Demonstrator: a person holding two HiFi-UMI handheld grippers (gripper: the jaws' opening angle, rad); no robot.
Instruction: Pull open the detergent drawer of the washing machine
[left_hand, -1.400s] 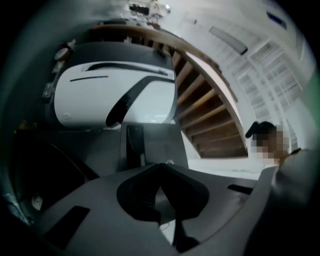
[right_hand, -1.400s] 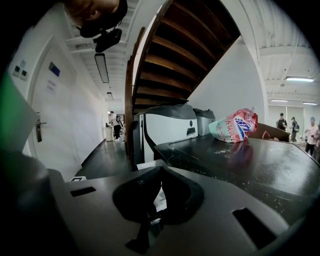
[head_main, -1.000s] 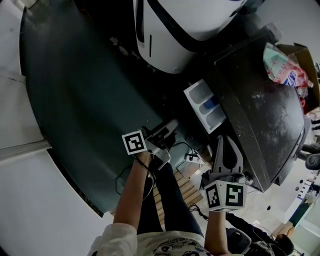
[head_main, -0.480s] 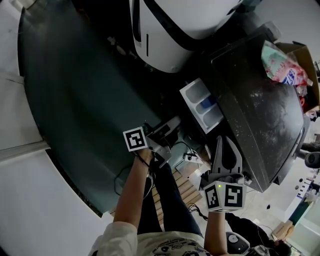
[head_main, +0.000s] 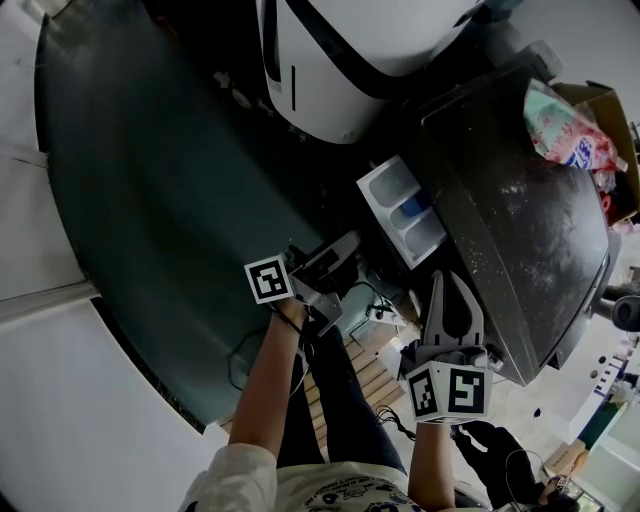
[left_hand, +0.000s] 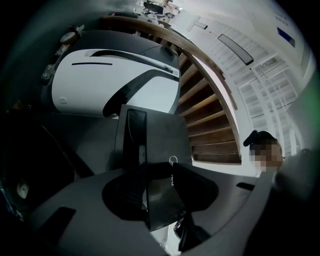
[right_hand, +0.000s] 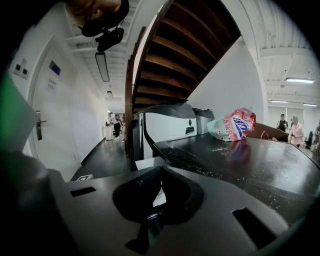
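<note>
While its jaws are closing on nothing, the left gripper (head_main: 340, 253) is hovering clear of the detergent drawer (head_main: 405, 212) (jutting past the front edge of the washing machine (head_main: 520, 230)); the right gripper (head_main: 447, 280) is hanging pressed together beside that edge.

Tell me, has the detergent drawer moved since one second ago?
No. The detergent drawer sticks out of the washing machine just as far as before; only the camera shifted slightly.

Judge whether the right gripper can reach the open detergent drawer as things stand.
Probably yes: the right gripper sits near the detergent drawer, which juts open from the washing machine, with nothing visible between them.
</note>
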